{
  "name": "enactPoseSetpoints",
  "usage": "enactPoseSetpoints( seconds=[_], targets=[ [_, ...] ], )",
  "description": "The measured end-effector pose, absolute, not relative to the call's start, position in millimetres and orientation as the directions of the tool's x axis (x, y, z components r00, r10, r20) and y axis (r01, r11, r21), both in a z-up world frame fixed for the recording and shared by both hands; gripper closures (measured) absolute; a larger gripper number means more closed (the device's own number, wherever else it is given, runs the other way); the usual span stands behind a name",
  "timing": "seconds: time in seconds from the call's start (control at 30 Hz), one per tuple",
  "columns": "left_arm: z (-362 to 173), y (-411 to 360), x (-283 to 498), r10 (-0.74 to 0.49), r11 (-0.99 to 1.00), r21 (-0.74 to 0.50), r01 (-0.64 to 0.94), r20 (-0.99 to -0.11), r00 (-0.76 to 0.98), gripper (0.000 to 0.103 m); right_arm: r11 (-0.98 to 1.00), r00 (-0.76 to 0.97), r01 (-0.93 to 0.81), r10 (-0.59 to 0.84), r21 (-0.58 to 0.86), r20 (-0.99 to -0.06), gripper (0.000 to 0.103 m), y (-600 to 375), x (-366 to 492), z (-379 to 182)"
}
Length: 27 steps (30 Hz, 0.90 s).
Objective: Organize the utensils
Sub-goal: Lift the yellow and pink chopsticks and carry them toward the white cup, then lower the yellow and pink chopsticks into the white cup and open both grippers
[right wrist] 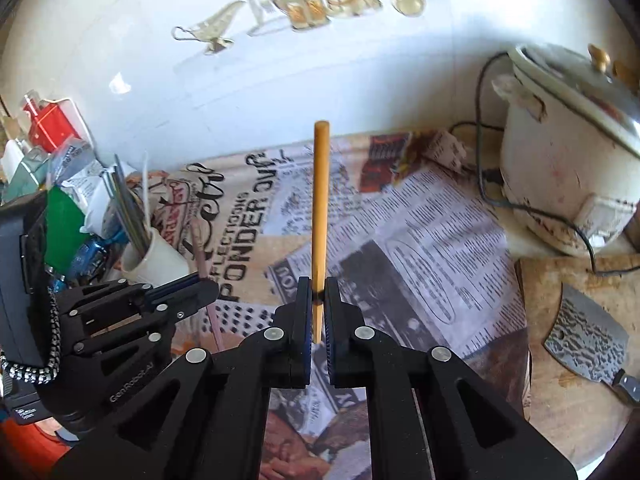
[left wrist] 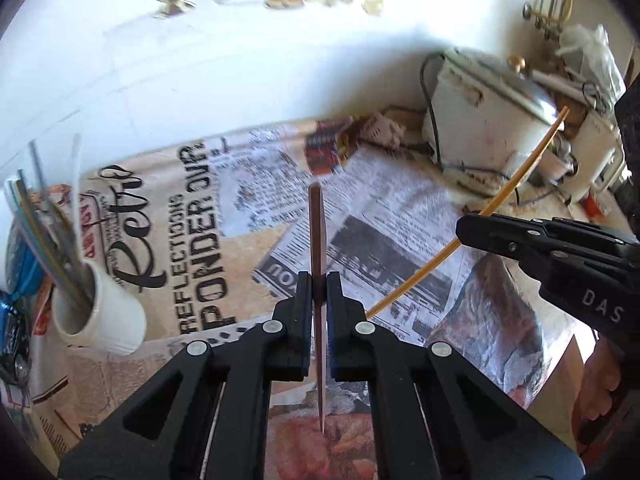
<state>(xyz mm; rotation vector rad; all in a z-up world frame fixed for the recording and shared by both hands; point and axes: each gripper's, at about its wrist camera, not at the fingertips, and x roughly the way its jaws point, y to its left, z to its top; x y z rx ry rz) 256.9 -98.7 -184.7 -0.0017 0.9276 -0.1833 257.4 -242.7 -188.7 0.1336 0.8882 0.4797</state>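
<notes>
The left gripper [left wrist: 319, 292] is clamped on a brown chopstick [left wrist: 317, 232]. The right gripper [right wrist: 318, 300] pinches a yellow chopstick [right wrist: 321, 200] above the newspaper-print table cover [right wrist: 420, 220].

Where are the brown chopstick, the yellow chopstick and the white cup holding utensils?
brown chopstick [left wrist: 317, 232]: left wrist view, shaft above the pads.
yellow chopstick [right wrist: 320, 200]: right wrist view, middle of the shaft.
white cup [left wrist: 116, 316]: left wrist view, outer wall.

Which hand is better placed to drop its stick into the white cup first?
Probably left: the left tongs, clamped on the brown stick, appear nearer the white cup than the right tongs holding the yellow stick.
</notes>
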Motion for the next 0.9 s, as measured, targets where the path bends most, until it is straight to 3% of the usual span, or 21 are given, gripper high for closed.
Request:
enactPoseSetpoints(
  seconds=[0.23, 0.9],
  targets=[
    [-149.7, -63.8, 238.0, -0.143, 0.990, -0.099, 0.103, -0.731, 0.667, 0.099, 0.869, 0.558, -0.404, 0.481, 0.285, -0.676, 0.098, -216.4, 252.2, -163.5],
    [-62.8, 75.6, 196.4, 0.046, 0.988, -0.097, -0.120, -0.555, 0.830, 0.099, 0.771, 0.552, -0.591, 0.601, 0.238, -0.578, 0.098, -94.2, 252.2, -100.8]
  ],
)
